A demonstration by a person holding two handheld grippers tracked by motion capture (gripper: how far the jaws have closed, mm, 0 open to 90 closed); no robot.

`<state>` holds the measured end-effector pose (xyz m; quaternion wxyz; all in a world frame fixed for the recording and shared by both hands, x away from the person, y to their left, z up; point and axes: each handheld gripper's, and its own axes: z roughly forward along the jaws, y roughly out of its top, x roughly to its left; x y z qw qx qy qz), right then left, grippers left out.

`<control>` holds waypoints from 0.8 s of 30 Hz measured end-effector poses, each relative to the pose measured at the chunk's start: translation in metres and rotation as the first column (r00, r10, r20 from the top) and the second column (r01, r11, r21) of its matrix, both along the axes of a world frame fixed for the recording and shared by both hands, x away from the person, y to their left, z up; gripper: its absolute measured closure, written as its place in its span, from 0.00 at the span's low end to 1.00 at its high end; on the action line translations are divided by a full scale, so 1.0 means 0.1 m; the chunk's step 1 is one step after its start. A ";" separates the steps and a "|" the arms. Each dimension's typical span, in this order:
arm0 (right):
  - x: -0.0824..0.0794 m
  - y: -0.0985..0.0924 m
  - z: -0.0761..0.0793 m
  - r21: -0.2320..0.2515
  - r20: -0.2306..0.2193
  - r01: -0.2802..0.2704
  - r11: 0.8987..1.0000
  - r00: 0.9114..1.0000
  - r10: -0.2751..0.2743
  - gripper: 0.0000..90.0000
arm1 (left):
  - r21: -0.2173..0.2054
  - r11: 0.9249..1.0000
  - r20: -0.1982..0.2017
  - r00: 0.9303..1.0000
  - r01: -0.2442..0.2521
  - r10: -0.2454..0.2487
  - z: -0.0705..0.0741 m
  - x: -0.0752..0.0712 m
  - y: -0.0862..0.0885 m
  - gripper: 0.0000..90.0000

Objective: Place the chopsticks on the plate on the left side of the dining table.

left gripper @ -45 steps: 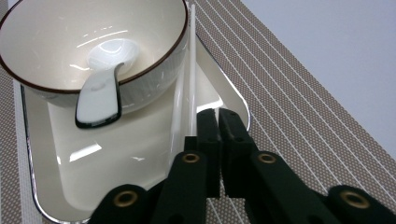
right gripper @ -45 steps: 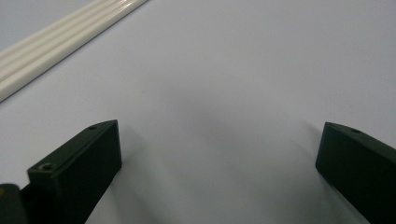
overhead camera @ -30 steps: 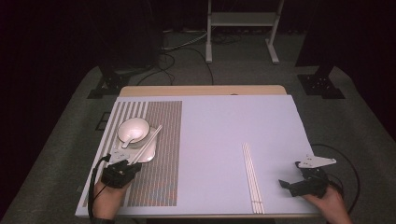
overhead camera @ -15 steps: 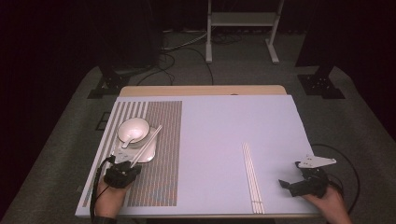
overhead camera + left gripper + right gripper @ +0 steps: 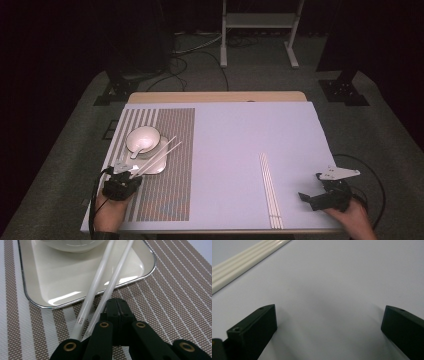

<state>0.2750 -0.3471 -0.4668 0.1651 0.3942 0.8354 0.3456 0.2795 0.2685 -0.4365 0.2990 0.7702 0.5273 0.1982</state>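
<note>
Your left hand-held gripper (image 5: 131,171) had its jaws pressed fully together, with nothing between them. The 2 long white plastic chopsticks (image 5: 105,285) lay just beside the closed tips on their left, not in the grip. They ran up across the rim of the cream square plate with the silver edge (image 5: 27,293), toward the white round bowl (image 5: 143,138) standing on that plate, and their near ends rested on the brown-and-white striped woven placemat (image 5: 175,290).

With the jaws shut like that, you were best placed to nudge, not to lift. A slow sideways push low on the near ends would have squared the pair without rolling them off the plate's rim; I judged a fast shove likely to scatter them or knock the bowl.

Your right hand-held gripper (image 5: 329,322) stood wide and empty over the pale lilac tabletop (image 5: 240,145), near the bundle of spare white chopsticks (image 5: 269,190). Holding it there kept it clear of the left hand's work.
</note>
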 end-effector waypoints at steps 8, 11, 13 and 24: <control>0.00 0.00 0.00 0.000 0.000 0.000 1.000 1.000 0.000 0.00 | 0.003 1.000 0.012 1.000 -0.020 0.020 0.01 0.01 0.06 1.00; 0.00 0.00 0.00 0.000 0.000 0.000 1.000 1.000 0.000 0.00 | 0.004 1.000 0.015 0.999 -0.029 0.029 0.01 0.01 0.08 1.00; 0.00 0.00 0.00 0.000 0.000 0.000 1.000 1.000 0.000 0.00 | 0.006 0.999 0.020 0.999 -0.036 0.036 0.02 0.02 0.10 1.00; 0.00 0.00 0.00 0.000 0.000 0.000 1.000 1.000 0.000 0.00 | 0.022 0.998 0.028 0.998 -0.063 0.062 0.04 0.03 0.19 1.00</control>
